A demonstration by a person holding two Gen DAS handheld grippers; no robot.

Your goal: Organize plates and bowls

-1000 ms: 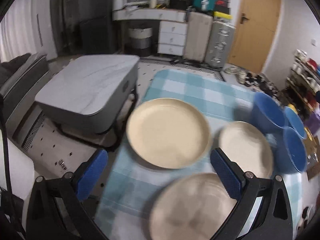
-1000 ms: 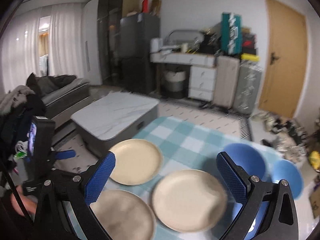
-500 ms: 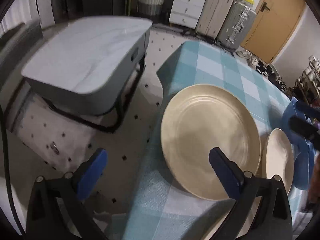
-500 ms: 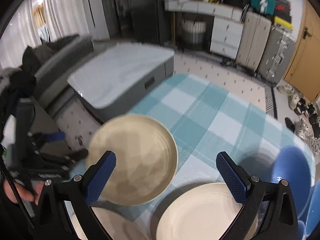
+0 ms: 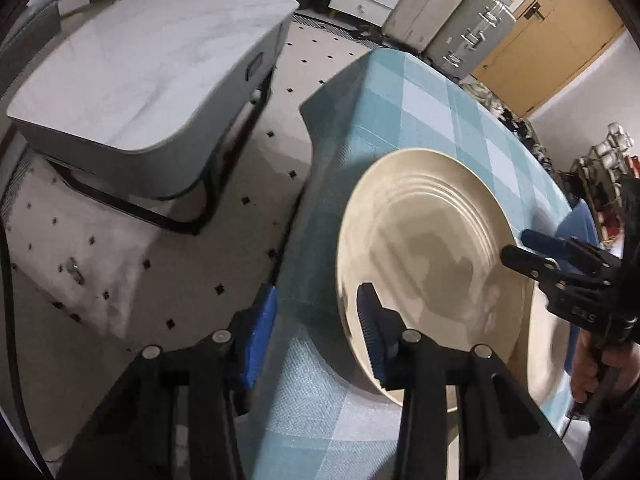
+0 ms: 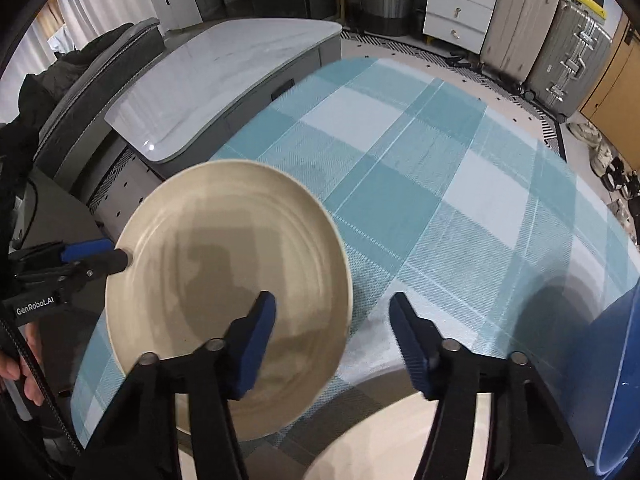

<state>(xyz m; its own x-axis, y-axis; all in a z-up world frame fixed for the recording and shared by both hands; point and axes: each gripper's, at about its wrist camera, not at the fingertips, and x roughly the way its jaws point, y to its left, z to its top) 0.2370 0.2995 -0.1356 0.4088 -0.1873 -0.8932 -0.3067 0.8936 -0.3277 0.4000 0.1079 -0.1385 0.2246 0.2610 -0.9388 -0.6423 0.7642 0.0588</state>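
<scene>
A large cream plate [image 5: 424, 268] lies near the left edge of the checked blue tablecloth [image 5: 404, 120]; it also shows in the right wrist view [image 6: 228, 280]. My left gripper [image 5: 316, 340] is open, its jaws straddling the plate's near rim, one finger over the plate and one off the table edge. My right gripper [image 6: 332, 332] is open, its jaws straddling the plate's right rim. A second cream plate [image 6: 384, 440] lies below it. A blue bowl [image 6: 616, 380] sits at far right.
A grey marble-top coffee table [image 5: 140, 72] stands left of the table over a tiled floor. Suitcases [image 5: 460, 28], white drawers [image 6: 460, 12] and a wooden door [image 5: 560, 32] are at the back. A sofa with dark clothes [image 6: 80, 68] is far left.
Both grippers have moved down and in toward the large cream plate. Both sets of jaws have narrowed around its rim from opposite sides.
</scene>
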